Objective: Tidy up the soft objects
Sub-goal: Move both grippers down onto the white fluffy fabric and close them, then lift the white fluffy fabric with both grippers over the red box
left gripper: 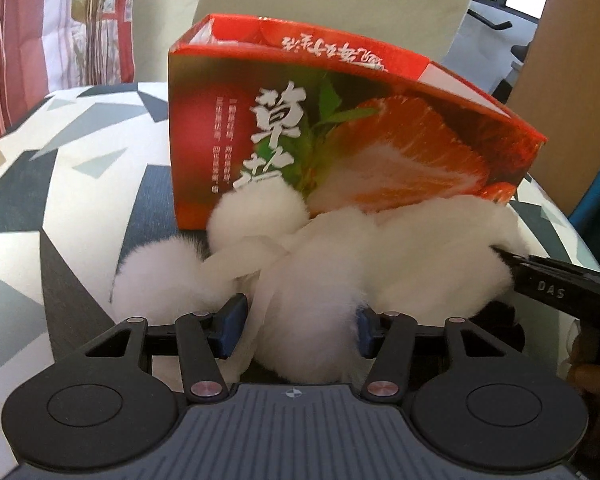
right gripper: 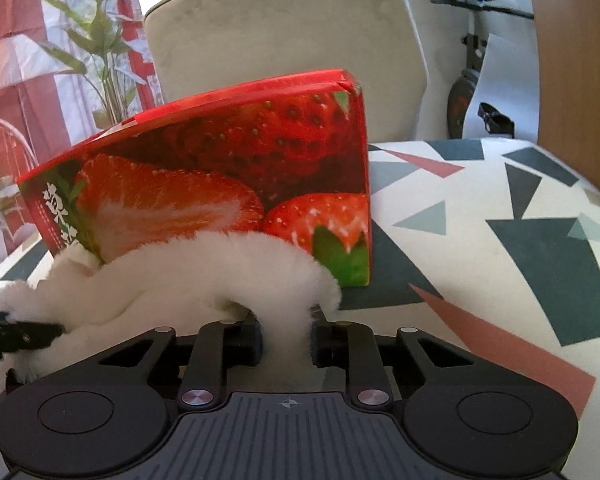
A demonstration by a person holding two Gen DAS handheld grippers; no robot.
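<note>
A white fluffy scarf [left gripper: 400, 248] lies bunched on the patterned worktop [left gripper: 80, 152], touching the front of a strawberry box [left gripper: 340, 136]. The left gripper [left gripper: 298, 330] clamps one fluffy fold. The right gripper [right gripper: 286, 338], nearly closed, pinches a narrow loop of it.

A beige chair back [right gripper: 284, 40] stands behind the patterned tablecloth [right gripper: 500, 220], potted plant [right gripper: 100, 40] alongside.

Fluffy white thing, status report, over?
Left gripper and right gripper both clamped on fluffy white scarf. Scarf on patterned cushion. Strawberry box directly behind.
</note>
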